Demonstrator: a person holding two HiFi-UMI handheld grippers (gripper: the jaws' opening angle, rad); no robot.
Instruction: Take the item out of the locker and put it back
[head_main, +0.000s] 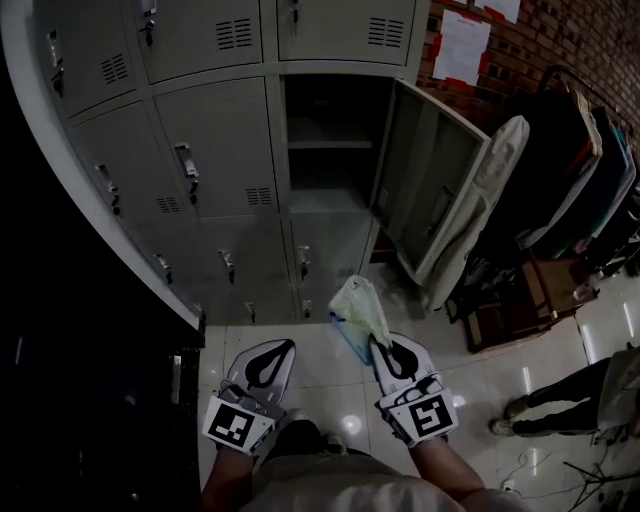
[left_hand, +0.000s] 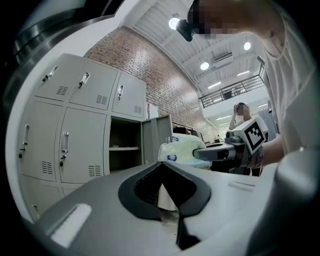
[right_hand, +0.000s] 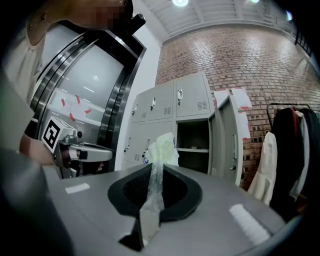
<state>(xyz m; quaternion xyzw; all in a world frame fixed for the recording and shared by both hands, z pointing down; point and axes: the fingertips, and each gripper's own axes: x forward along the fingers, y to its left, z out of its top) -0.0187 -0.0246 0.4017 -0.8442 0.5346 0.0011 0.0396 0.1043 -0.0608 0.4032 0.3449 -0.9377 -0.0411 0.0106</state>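
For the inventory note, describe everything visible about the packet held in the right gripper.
The packet is a soft, crinkled plastic pack, pale green and white, with a small round blue mark near one end. The right gripper is shut on its thin clear edge, so the packet sticks out ahead of the gripper. It is in the air, outside and in front of the open locker. Nothing else touches it. What is inside it cannot be made out.

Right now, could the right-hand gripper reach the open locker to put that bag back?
Probably yes: the right gripper holds the bag, the locker door stands wide open, and nothing blocks the compartment.
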